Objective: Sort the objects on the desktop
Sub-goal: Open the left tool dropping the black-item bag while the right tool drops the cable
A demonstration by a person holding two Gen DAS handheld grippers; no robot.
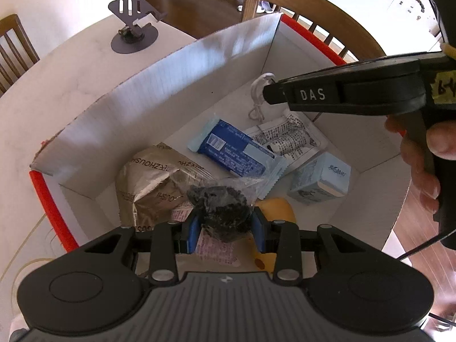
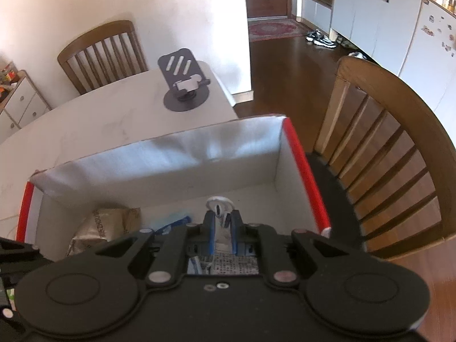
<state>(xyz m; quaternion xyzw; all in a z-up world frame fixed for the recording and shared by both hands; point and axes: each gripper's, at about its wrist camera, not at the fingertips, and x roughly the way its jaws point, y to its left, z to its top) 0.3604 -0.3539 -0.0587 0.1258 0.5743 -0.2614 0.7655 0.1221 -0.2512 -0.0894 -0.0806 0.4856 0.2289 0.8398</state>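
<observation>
Your left gripper (image 1: 225, 228) pinches a clear bag of dark bits (image 1: 221, 208) over the box (image 1: 159, 91), near its front wall. Your right gripper (image 2: 222, 222) has its fingers clamped on a white cord (image 2: 218, 203) above the box's far right corner, beyond the blue packet (image 1: 233, 149).

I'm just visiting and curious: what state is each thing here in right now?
Left tongs: shut on the clear bag of dark bits.
Right tongs: shut on the white cord loop.
White cardboard box with red edges: open, partly filled.
Blue foil packet: sealed, lying flat in the box.
Dark metal phone stand: upright on the table, nothing on it.
</observation>
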